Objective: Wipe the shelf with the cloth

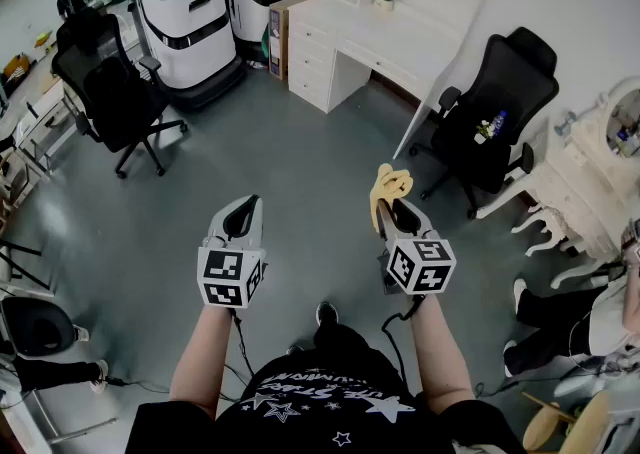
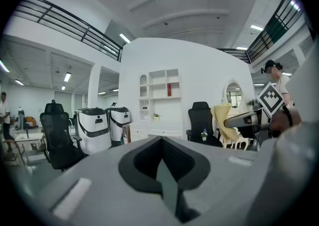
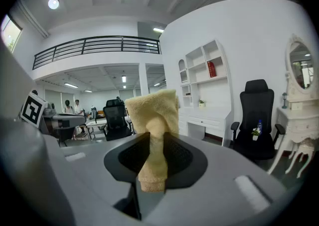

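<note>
Yellow cloth (image 3: 152,115) in right gripper (image 3: 151,163) | left gripper (image 2: 162,170) closed (own view)

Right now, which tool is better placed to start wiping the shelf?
Right. The right tool is already shut on the yellow cloth. The left tool is shut on nothing. The shelf stands well ahead of both.

Pale yellow cloth (image 1: 390,185). Grey left hand-held gripper (image 1: 241,212) and grey right hand-held gripper (image 1: 398,214), each with black-and-white square-patterned cube. Far white shelf (image 3: 197,78). Black chair (image 1: 500,107) at right. Grey floor (image 1: 300,157).
</note>
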Motion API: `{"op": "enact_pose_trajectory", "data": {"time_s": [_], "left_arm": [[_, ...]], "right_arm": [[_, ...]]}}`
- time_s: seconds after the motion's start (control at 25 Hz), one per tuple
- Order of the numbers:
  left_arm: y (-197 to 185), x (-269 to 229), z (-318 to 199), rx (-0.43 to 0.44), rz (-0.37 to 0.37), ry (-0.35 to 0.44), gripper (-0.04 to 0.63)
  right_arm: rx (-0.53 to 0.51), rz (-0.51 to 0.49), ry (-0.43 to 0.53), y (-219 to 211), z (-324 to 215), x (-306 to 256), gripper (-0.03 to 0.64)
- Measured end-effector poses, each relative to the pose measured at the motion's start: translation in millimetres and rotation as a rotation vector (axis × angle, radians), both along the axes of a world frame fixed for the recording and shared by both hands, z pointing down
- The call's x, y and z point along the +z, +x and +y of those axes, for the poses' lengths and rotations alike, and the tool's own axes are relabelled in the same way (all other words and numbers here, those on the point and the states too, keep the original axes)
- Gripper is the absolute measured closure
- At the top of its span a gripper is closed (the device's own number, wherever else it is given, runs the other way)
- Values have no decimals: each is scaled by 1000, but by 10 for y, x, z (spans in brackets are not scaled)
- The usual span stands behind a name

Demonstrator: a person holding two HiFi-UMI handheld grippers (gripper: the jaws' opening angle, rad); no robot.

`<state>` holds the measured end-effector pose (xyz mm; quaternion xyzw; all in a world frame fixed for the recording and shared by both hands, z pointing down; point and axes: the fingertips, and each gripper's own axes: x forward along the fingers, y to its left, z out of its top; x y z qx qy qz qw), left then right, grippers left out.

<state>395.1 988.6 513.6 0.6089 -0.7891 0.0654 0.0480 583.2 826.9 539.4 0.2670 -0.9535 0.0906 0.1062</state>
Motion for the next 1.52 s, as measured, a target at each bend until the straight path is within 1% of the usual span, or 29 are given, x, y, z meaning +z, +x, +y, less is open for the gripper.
{"op": "enact_pose_trajectory", "data": {"time_s": [0.12, 0.24, 0.4, 0.52, 0.6, 0.68, 0.84, 0.96, 1.16, 1.36, 1.52], "left_arm": [[-30, -20, -43, -18, -1, -12, 595], [-48, 65, 7, -33, 19, -27, 595], [-51, 373, 244, -9, 77, -69, 594], [-114, 425, 312, 2, 65, -74, 594], [-150, 417, 266, 11, 62, -69, 594], [-159, 424, 189, 28, 73, -64, 594], [-271, 525, -7, 31, 87, -74, 594], [-476, 506, -302, 24, 98, -67, 594], [-935, 371, -1010, 0, 63, -74, 594], [-1385, 229, -2056, -3, 54, -82, 594], [-1609, 20, -2944, 10, 52, -46, 594]], "right_arm": [[-2, 1, 0, -17, -64, -27, 505], [4, -1, -13, -40, -100, 9, 505], [14, 13, -32, -121, 10, 172, 506], [24, 15, -55, -215, 116, 307, 506], [27, 16, -72, -255, 134, 379, 505], [27, 17, -72, -279, 85, 394, 504], [45, 5, -61, -371, -226, 371, 502], [40, -5, -67, -564, -573, 359, 502], [13, -22, -87, -1053, -1348, 378, 502], [14, -53, -111, -1568, -2311, 255, 500], [9, -61, -104, -1850, -3084, 96, 500]]}}
